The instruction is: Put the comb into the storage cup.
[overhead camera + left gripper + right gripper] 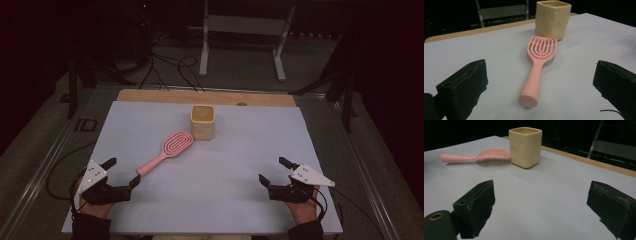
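Left gripper (pixel 121 171): jaws wide apart, holding nothing, low over the bench (pixel 220 200). The pink hairbrush (pixel 166 152) lies flat ahead of them; in the left gripper view its handle end (pixel 528 100) points into the gap between the jaws, not touching either. Right gripper (pixel 274 171): jaws wide apart, empty, well apart from the brush. The brush head lies just beside the cream square cup (pixel 203 121). No legible writing on brush or cup. Bristles face down, mostly hidden.

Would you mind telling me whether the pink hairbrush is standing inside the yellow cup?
No, the pink hairbrush lies flat on the white table surface, with its head beside the yellow cup.
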Demonstrator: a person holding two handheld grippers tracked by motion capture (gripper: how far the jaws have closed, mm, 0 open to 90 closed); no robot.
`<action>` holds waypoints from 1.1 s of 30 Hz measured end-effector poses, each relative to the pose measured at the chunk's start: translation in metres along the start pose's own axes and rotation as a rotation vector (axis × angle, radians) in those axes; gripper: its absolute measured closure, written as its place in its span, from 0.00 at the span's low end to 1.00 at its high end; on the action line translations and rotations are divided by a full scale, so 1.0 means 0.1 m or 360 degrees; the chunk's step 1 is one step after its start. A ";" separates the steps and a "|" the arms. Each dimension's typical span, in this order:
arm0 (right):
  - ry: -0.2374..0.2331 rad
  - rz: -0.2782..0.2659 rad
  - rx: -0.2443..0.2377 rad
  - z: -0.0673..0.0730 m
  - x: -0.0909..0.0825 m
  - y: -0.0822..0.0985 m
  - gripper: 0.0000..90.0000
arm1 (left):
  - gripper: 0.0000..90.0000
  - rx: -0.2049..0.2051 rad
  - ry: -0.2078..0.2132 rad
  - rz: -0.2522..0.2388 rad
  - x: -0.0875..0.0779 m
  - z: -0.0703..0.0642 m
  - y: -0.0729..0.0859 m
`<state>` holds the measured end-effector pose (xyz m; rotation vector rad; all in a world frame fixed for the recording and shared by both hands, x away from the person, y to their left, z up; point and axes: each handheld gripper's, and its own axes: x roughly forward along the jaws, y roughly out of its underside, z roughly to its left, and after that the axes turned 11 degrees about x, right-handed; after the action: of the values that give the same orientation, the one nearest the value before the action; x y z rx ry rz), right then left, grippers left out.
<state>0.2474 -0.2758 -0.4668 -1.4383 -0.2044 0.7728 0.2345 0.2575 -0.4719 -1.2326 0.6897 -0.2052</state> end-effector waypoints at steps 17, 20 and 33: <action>0.0023 0.0029 0.0020 -0.03 0.00 0.13 0.09 | 0.00 -0.0034 -0.0014 0.0182 0.17 0.07 -0.12; 0.0024 0.0033 0.0019 -0.02 0.01 0.13 0.09 | 0.01 -0.0017 -0.0021 0.0297 0.23 0.10 -0.18; 0.0033 0.0049 0.0030 -0.04 0.01 0.18 0.09 | 0.00 0.0043 0.0050 0.0436 0.45 0.11 -0.42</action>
<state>0.2441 -0.2793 -0.4844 -1.4336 -0.1591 0.7825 0.2849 0.2295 -0.4484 -1.0980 0.8719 -0.0066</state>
